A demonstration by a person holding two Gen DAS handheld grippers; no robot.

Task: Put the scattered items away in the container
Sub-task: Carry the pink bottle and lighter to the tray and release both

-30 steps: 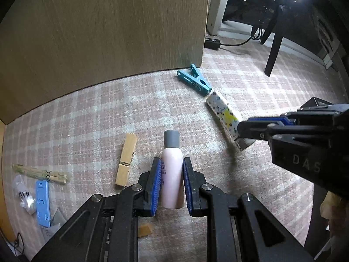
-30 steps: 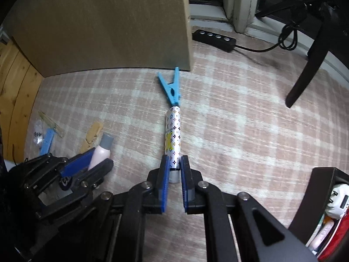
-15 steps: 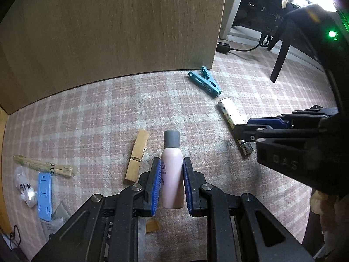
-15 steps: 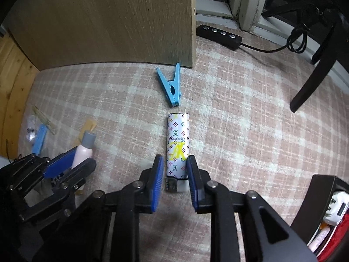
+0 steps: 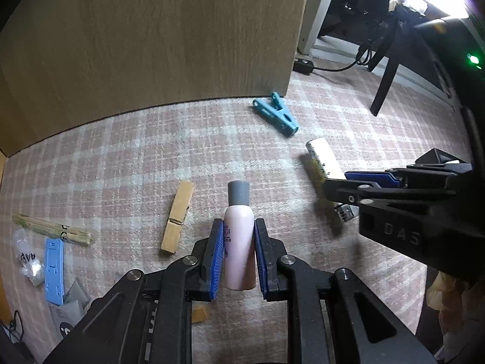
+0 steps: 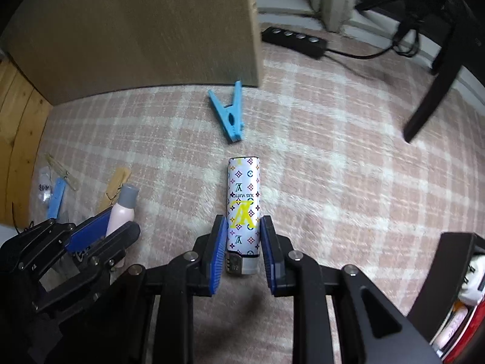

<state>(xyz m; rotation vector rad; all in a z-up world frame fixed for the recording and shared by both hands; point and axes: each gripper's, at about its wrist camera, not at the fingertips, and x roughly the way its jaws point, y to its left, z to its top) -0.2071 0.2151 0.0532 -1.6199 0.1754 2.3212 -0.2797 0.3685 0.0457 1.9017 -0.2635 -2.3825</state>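
Spreading under everything, your plaid carpet (image 5: 127, 163) carries the scattered items beside the wooden panel (image 5: 151, 39). Your left gripper (image 5: 239, 261) pinches the pink bottle (image 5: 239, 242) just short of the panel; your right gripper (image 6: 244, 251) straddles the patterned lighter (image 6: 244, 206), pads slightly clear, near the blue clothespin (image 6: 229, 118).

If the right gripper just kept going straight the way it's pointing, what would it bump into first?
Most likely the patterned lighter, which already lies between the open fingers of the right gripper. The gripper points steeply down, so right after that it would meet the checked carpet underneath. Depth is hard to judge.
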